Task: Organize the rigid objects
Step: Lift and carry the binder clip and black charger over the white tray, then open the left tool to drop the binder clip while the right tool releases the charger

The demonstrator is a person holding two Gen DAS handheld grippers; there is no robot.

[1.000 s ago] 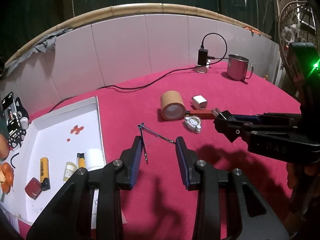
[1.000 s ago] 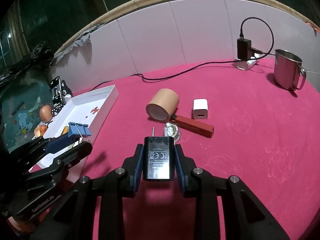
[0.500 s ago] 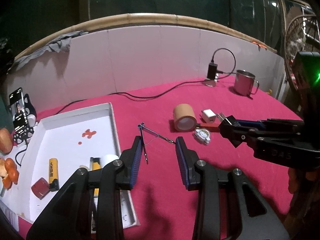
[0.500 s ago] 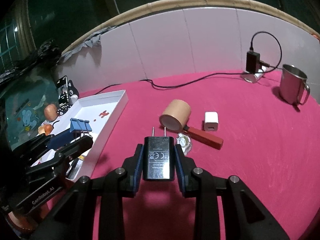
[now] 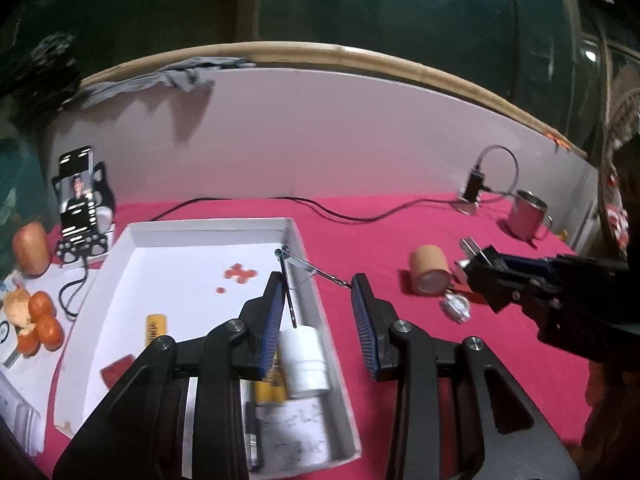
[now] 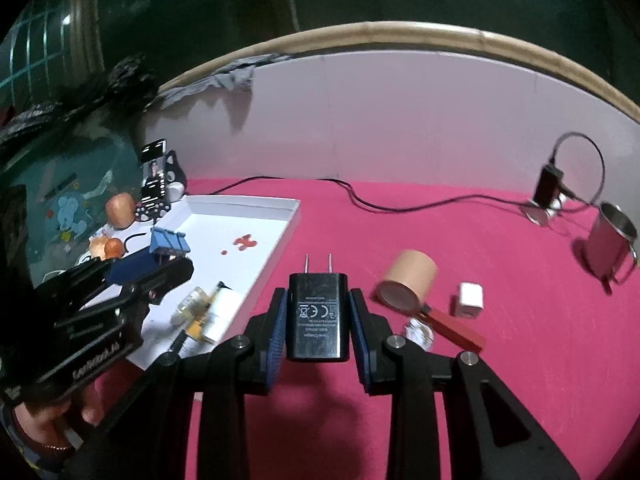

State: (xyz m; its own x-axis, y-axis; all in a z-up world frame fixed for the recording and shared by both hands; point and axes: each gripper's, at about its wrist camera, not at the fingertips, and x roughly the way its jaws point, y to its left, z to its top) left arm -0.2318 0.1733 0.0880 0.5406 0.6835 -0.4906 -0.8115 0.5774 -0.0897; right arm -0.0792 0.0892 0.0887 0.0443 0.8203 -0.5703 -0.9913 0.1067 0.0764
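We carry a blue binder clip [image 6: 168, 242] pinched in the left gripper [image 5: 316, 312] over the white tray [image 5: 208, 226], and a black charger [image 6: 318, 316] clamped in the right gripper [image 6: 318, 320] just beside the tray. The clip's wire handles could slip out. The tray holds a white bottle [image 5: 304, 356], yellow lighters [image 5: 156, 328] and a red block [image 5: 116, 368].

A table covered in a red cloth [image 6: 400, 220] carries a white tray [image 5: 208, 232], a tape roll [image 6: 406, 278], a white plug cube [image 6: 469, 300], a steel mug [image 6: 612, 236], a black cable [image 6: 360, 200] and a red stick [image 6: 456, 330].
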